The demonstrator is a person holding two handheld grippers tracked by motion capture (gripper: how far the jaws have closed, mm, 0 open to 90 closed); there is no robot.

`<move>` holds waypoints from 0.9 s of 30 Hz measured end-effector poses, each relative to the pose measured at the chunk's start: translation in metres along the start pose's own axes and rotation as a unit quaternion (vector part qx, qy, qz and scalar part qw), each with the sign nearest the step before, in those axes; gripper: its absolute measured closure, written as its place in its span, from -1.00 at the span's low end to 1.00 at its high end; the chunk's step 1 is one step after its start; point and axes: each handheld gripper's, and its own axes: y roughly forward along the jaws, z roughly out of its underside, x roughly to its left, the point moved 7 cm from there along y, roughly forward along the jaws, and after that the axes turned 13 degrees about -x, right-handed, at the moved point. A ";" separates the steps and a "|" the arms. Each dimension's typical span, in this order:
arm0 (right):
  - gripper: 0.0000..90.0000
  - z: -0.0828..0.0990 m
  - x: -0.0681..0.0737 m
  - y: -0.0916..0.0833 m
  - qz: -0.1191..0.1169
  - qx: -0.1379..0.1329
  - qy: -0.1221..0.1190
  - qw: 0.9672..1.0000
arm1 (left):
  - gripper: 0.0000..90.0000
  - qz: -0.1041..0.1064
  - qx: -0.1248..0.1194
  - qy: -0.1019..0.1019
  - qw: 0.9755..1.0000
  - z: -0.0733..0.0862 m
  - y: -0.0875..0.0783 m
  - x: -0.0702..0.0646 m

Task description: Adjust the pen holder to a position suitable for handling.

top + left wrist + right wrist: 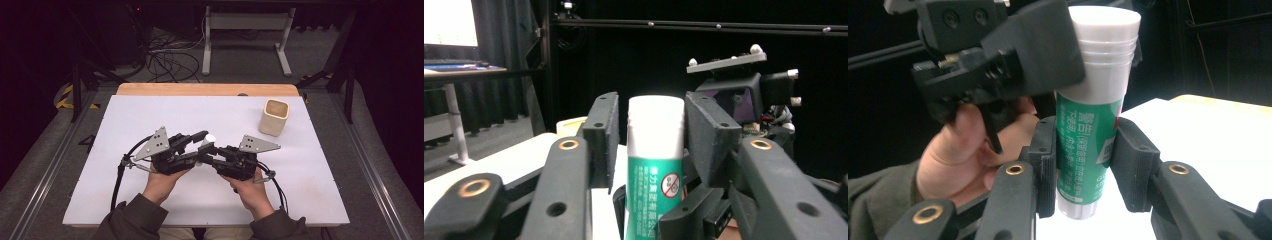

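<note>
The glue stick [1091, 125] stood upright above the white bench [150, 115], between both claws. The right claw [1087, 150] was clamped on its green body; the left claw [651, 130] bracketed the white cap [656, 125], whether pressing or just loose I cannot tell. Uncapping seemed in hand: next, a firm cap grip and a straight pull apart. A beige cup [274, 117] stood well apart.

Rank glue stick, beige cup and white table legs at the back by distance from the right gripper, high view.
1. glue stick: between the jaws of the right gripper, table centre.
2. beige cup: on the white board, behind and to the right of that gripper.
3. white table legs: on the floor beyond the table's far edge.
</note>
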 end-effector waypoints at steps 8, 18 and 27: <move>0.46 0.001 -0.006 -0.001 0.022 0.011 -0.023 0.999 | 0.16 -0.006 0.014 0.011 1.000 -0.002 -0.004 0.002; 0.46 -0.005 -0.017 -0.009 0.056 0.018 -0.063 0.996 | -0.02 -0.024 0.041 0.027 0.999 -0.004 -0.015 0.006; 0.47 -0.015 -0.031 -0.020 0.089 0.017 -0.094 0.991 | -0.16 -0.042 0.058 0.039 0.997 -0.004 -0.026 0.011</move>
